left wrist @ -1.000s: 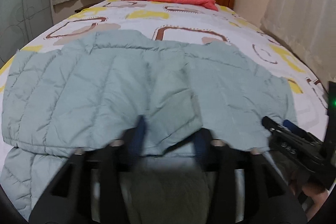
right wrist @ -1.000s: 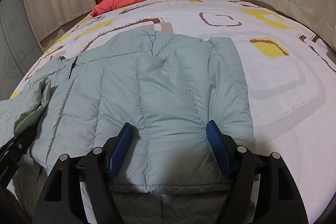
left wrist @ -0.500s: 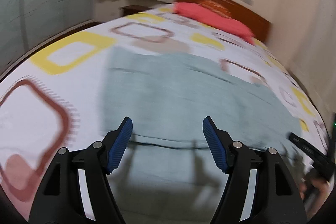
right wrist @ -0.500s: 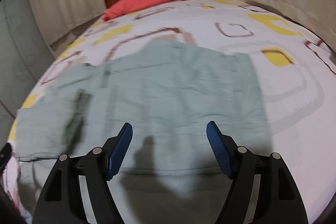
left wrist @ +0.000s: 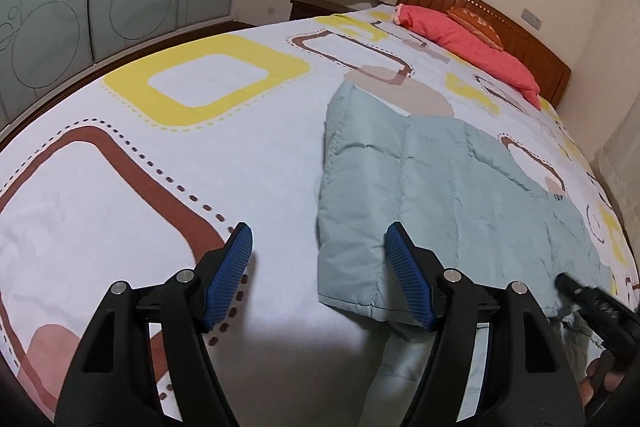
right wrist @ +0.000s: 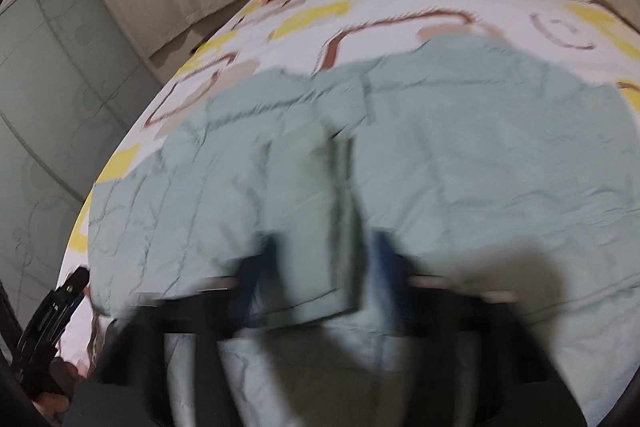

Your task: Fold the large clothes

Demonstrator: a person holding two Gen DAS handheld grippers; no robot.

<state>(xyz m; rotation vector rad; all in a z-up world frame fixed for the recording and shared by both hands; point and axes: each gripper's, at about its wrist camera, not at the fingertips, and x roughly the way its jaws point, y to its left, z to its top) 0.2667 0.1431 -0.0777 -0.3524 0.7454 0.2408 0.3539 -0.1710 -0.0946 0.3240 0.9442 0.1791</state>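
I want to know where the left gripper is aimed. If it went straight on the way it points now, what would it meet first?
Most likely the bedsheet, just beside the jacket's left edge. The left gripper has its jaws open with nothing between them; the edge lies near its right pad, so depth leaves some doubt.

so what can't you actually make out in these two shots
- Right wrist view: the right gripper is smeared by motion blur; its jaws have just been closing, with the jacket hem between them, but contact is unclear.
- Left wrist view: the open left gripper hides the jacket's near edge.
- Left wrist view: the jacket's right part runs behind the right gripper's tip.
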